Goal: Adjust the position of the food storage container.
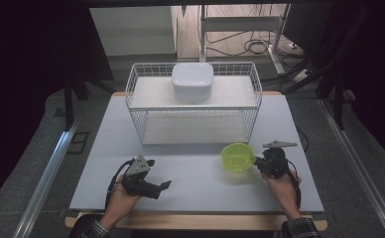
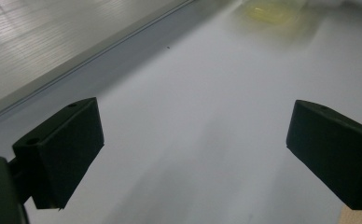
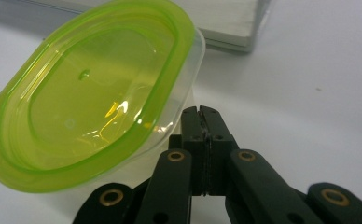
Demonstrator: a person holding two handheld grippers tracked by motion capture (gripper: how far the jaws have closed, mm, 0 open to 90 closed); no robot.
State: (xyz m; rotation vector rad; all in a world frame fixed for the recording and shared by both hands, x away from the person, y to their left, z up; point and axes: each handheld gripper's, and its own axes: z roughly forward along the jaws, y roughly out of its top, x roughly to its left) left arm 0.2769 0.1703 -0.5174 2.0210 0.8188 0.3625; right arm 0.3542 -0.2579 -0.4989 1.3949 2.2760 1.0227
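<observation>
The right gripper [image 3: 200, 114] has its jaws pressed together, pinching nothing I can see, just beside the tilted oval green-lidded container [image 3: 95, 93], whose long axis runs away toward the wire basket [image 1: 193, 101]. The left gripper [image 2: 193, 149] gapes wide over bare table [image 2: 193, 93].

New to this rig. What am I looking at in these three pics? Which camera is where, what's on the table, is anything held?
No robot here: a person holds a handheld two-jaw gripper in each hand. The high view looks down on the table. On it stands a white wire rack with a white lidded box on top, and a clear container with a green lid in front. The other two pictures come from cameras riding on the grippers. The left gripper is open over bare table. The right gripper has its jaws closed right beside the container's rim; whether it pinches the rim is unclear.
</observation>
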